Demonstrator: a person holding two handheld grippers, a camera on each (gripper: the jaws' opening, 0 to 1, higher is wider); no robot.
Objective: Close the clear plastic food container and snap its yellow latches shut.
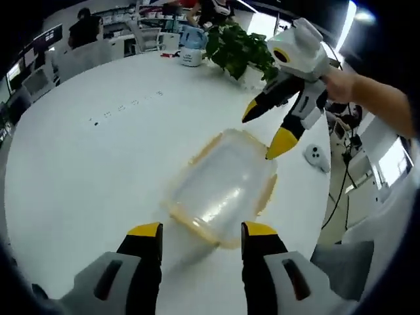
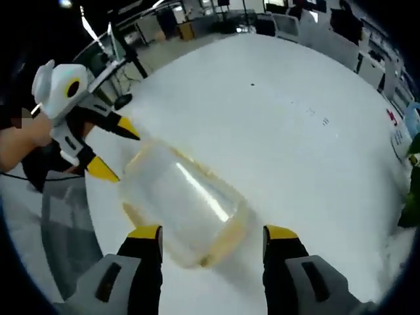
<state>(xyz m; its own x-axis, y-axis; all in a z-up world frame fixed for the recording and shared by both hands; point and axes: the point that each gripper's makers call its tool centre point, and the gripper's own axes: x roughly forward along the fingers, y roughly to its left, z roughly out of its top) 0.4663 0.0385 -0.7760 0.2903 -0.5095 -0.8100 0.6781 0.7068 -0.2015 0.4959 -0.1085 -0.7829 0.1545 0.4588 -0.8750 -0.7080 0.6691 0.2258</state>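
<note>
container [image 1: 222,187] on table [image 1: 98,164] | between both tongs | plant [image 1: 237,49] behind

A large round white table [image 1: 98,164] lies before me, its surface smooth and glossy, with a few tiny dark marks [image 1: 125,108] in a loose row toward the middle. A clear plastic food container [image 1: 220,187] with yellow latches rests flat on it, near the table's edge. Just beside it, closer to that edge, lies a small white device [image 1: 316,157]. Far across the table sit a leafy green potted plant [image 1: 237,47] and a white jar [image 1: 191,58].
</note>
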